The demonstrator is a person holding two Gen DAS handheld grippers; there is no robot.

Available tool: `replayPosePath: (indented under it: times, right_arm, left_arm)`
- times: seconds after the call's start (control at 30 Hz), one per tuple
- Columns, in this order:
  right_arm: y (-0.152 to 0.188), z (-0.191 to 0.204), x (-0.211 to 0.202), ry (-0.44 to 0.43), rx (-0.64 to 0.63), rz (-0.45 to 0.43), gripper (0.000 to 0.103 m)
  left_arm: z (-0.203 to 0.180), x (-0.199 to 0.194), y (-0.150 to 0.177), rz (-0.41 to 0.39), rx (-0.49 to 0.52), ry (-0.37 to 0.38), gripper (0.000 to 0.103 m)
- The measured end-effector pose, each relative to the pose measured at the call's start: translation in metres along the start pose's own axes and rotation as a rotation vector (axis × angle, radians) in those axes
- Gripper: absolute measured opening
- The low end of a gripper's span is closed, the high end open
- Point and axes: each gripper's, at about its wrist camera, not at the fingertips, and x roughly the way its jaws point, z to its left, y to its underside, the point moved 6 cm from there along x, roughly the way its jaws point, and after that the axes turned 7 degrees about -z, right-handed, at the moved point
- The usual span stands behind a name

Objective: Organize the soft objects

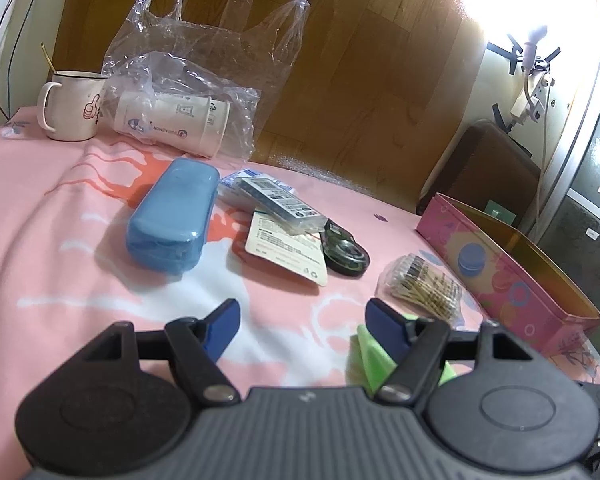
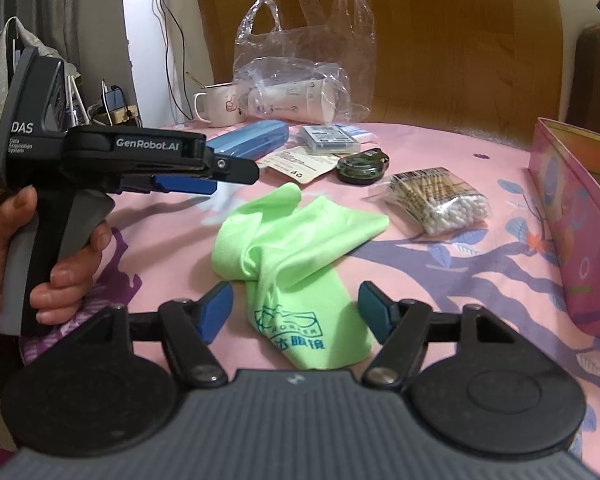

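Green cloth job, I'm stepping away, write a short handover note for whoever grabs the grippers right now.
Left gripper: open, empty, hovering over the pink tablecloth.
Right gripper: open, empty, fingers either side of the near end of the green cloth; whether they touch it can't be told.
The cloth lies crumpled and loosely folded on the table. Bag of cotton swabs sits beyond it, open pink box to the right.
Done: nothing visibly sorted.
Left: likely grip the cloth, tidy it, then the swabs.
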Motion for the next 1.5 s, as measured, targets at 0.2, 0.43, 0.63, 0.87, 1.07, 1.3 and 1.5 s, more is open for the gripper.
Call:
replayPosePath:
  times: [0.2, 0.43, 0.63, 0.87, 1.07, 1.3, 1.5]
  right_arm:
    - [0.0001, 0.0009, 0.0001, 0.002, -0.004, 0.003, 0.074]
    - [0.0003, -0.0007, -0.0001, -0.002, -0.003, 0.003, 0.076]
    - [0.0006, -0.001, 0.0001, -0.003, -0.002, 0.003, 0.077]
    - [0.0002, -0.0009, 0.0, 0.001, -0.001, 0.002, 0.077]
    - [0.0007, -0.0019, 0.0003, -0.004, -0.003, 0.004, 0.077]
    - [0.0011, -0.0025, 0.0007, -0.006, -0.004, 0.005, 0.078]
    - [0.001, -0.0024, 0.001, -0.007, -0.002, 0.006, 0.078]
  left_arm:
    - [0.0004, 0.0007, 0.0003, 0.006, 0.0, 0.009, 0.071]
    - [0.0013, 0.0017, 0.0008, 0.009, -0.003, 0.014, 0.071]
    - [0.0014, 0.0014, 0.0012, 0.012, -0.011, 0.027, 0.071]
    - [0.0016, 0.0009, 0.0018, 0.015, -0.013, 0.038, 0.071]
    - [0.0021, 0.0009, 0.0017, 0.019, -0.023, 0.046, 0.071]
    - [0.0036, 0.0008, 0.0013, 0.021, -0.033, 0.057, 0.071]
    - [0.0032, 0.0013, 0.0019, 0.025, -0.04, 0.065, 0.071]
